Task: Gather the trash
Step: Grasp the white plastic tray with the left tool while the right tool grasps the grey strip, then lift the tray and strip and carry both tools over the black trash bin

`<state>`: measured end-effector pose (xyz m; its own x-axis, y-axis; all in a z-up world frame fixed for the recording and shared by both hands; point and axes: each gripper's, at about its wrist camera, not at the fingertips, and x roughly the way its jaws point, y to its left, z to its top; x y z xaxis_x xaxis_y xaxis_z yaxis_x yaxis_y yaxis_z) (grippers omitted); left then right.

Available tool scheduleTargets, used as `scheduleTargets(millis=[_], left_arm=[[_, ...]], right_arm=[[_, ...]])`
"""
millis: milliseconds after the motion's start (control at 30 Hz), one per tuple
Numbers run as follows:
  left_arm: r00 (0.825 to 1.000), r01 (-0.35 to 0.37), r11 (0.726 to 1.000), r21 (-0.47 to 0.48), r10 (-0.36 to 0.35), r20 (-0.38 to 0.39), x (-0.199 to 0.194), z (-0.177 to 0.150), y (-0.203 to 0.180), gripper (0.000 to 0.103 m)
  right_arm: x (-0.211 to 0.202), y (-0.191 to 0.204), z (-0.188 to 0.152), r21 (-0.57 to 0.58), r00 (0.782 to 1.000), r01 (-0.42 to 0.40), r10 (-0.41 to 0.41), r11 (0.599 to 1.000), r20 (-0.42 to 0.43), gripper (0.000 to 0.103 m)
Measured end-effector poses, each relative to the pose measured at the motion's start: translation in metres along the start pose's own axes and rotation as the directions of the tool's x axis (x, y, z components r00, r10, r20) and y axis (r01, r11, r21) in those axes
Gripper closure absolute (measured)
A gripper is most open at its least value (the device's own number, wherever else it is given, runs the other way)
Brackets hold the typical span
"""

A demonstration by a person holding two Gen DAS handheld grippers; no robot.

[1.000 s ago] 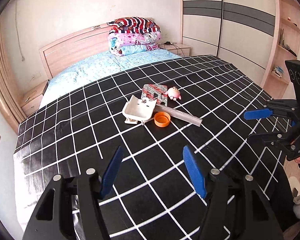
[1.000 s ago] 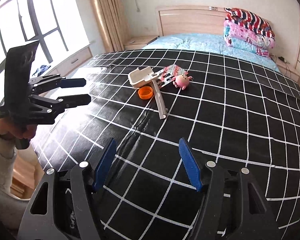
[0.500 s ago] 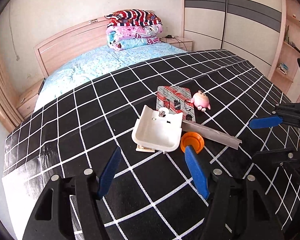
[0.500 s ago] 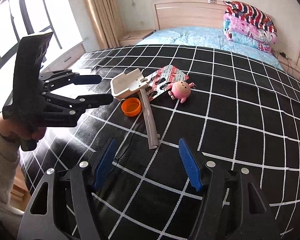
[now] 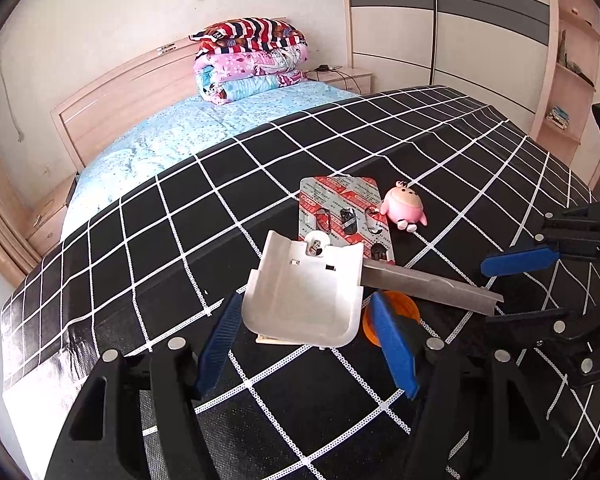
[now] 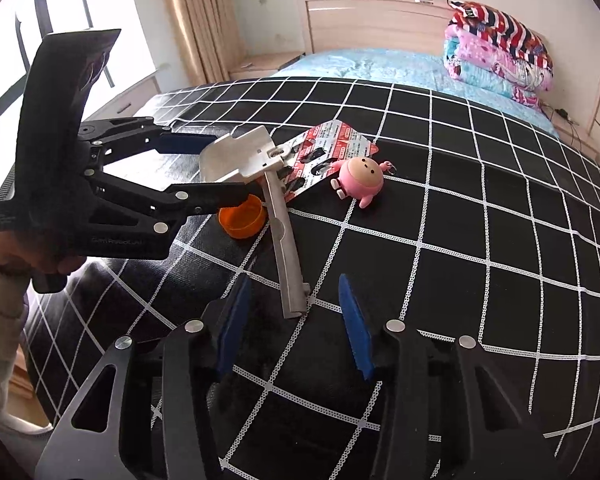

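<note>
- We see a white plastic dustpan (image 5: 304, 292) lying on the black grid-patterned sheet (image 5: 140, 248); whether it holds anything, we cannot tell.
- Our left gripper (image 5: 300, 340) is spread wide, its blue pads flanking the dustpan's scoop without gripping.
- Our right gripper (image 6: 294, 320) gapes too, at the tip of the grey handle (image 6: 286, 256).
- Just beside the dustpan: a round orange cap (image 6: 242, 220), a glossy red blister card (image 5: 340, 208) and a smooth pink toy figure (image 5: 404, 208).

Bright window daylight, sharp, fisheye-warped edges.
</note>
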<state>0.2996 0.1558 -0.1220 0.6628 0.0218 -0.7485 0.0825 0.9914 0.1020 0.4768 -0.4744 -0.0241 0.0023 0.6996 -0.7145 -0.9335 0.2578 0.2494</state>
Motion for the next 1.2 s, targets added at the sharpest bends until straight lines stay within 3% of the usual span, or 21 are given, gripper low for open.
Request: scheduleTargets(millis=[33,100,167,633,1200], left_arm=[[1.000,-0.001,1.000,0.005,0.000,0.002,0.000,0.000,-0.001,0.043],[1.000,-0.013,1.000,0.012,0.013,0.005,-0.001,0.000,-0.002,0.048],[1.000,-0.017,1.000,0.005,0.017,0.015,-0.003,0.000,0.000,0.048],[0.995,-0.034,0.999,-0.015,0.036,0.096,-0.046,0.000,-0.011,0.048],[0.987,-0.032,0.999,0.018,0.029,0.156,-0.114,-0.023,-0.063,0.048]], right_arm=[[0.000,0.000,0.000,-0.006,1.000,0.008,-0.008,1.000,0.001,0.078],[0.000,0.001,-0.002,-0.017,1.000,0.023,-0.023,1.000,0.004,0.088],[-0.001,-0.002,-0.003,-0.011,1.000,0.018,-0.018,1.000,0.010,0.090],[-0.021,0.003,-0.011,-0.002,0.999,0.023,-0.023,1.000,0.040,0.091],[-0.069,0.019,-0.033,-0.036,0.995,0.049,-0.046,0.998,0.086,0.091]])
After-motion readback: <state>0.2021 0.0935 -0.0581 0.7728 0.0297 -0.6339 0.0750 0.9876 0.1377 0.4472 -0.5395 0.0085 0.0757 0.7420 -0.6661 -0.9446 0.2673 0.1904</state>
